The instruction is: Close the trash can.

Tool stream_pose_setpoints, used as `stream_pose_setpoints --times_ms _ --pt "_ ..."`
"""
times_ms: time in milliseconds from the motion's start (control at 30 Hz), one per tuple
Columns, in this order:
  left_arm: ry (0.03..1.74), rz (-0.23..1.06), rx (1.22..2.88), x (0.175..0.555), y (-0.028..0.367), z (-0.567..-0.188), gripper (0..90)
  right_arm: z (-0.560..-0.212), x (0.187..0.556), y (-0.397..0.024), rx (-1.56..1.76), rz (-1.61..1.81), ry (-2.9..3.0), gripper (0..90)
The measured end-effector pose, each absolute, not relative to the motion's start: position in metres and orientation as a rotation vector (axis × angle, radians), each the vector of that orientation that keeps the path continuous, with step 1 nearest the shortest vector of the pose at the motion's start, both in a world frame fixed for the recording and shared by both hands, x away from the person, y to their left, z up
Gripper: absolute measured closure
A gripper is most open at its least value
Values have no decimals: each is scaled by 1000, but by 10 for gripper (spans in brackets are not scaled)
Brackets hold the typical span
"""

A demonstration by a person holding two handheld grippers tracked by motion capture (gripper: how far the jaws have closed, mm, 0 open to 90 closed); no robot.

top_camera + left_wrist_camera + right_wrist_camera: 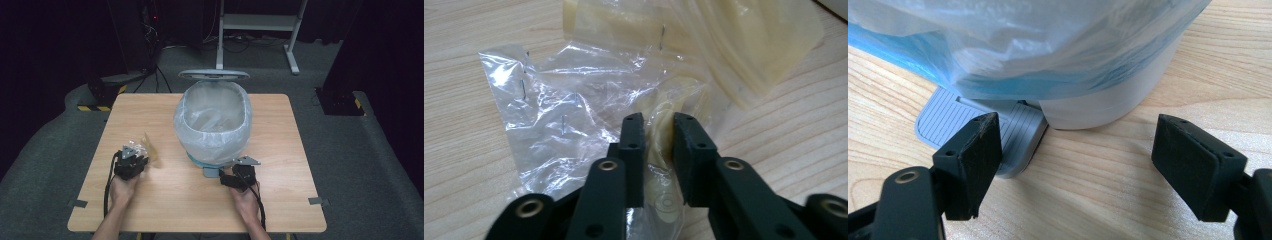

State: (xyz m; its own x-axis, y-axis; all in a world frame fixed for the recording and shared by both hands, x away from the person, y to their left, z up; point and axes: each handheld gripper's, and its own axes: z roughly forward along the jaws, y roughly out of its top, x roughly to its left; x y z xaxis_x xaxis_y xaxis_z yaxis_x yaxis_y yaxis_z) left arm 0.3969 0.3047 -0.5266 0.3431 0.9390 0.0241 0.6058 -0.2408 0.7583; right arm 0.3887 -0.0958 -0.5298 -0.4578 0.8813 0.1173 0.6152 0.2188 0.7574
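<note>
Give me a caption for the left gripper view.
Left gripper jaws pinch yellowish plastic wrapper on wooden table.

you see a clear crinkled wrapper (559,125) beside a pale yellow one (744,45) on the light woodgrain table (165,200), and the white bin (1108,107) with its grey ribbed pedal (948,120) and translucent blue-tinged liner (212,117).

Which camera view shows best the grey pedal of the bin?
The right gripper view: the pedal lies close ahead, its ribbed top plain, with the right gripper open before it. In the high view the pedal is a small grey tab at the foot of the bin. The left gripper view looks at plastic wrappers.
</note>
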Motion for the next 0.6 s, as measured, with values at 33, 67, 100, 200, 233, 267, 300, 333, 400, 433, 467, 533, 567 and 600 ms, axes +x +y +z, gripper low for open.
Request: stream_pose_setpoints --times_ms 33,67,100,200,233,267,300,333,400,433,467,533,567,600 --pt "1351 649 1948 397 305 -527 782 -530 389 -96 1394 1096 2161 198" --pt "1353 650 1947 397 305 -527 803 -530 389 -96 1395 1096 2161 198" --pt "1357 650 1947 397 306 -526 816 -530 389 -96 1395 1097 2161 198" --pt "1366 644 1952 399 307 -525 861 -530 389 -96 1396 1097 2161 198" --pt "1366 641 1957 399 306 -525 864 -530 389 -96 1396 1098 2162 198" --pt "1364 640 1963 399 306 -525 867 -530 389 -96 1397 1098 2162 198" --pt "1363 640 1968 400 306 -524 870 -530 389 -96 1396 1098 2162 198" --pt "1360 641 1977 400 306 -524 872 -530 389 -96 1395 1098 2161 198" --pt "1359 644 1986 400 305 -523 875 -530 389 -96 1396 1098 2161 198" --pt "1358 646 1991 400 304 -523 876 -530 389 -96 1396 1098 2161 198" --pt "1358 648 1994 400 304 -523 877 -530 389 -96 1396 1099 2161 198" --pt "1356 645 2002 401 303 -522 879 -530 389 -96 1396 1098 2161 198" --pt "1357 642 2004 401 303 -522 879 -530 389 -96 1396 1098 2161 198" --pt "1357 638 2006 401 303 -521 880 -530 389 -96 1396 1099 2162 198"
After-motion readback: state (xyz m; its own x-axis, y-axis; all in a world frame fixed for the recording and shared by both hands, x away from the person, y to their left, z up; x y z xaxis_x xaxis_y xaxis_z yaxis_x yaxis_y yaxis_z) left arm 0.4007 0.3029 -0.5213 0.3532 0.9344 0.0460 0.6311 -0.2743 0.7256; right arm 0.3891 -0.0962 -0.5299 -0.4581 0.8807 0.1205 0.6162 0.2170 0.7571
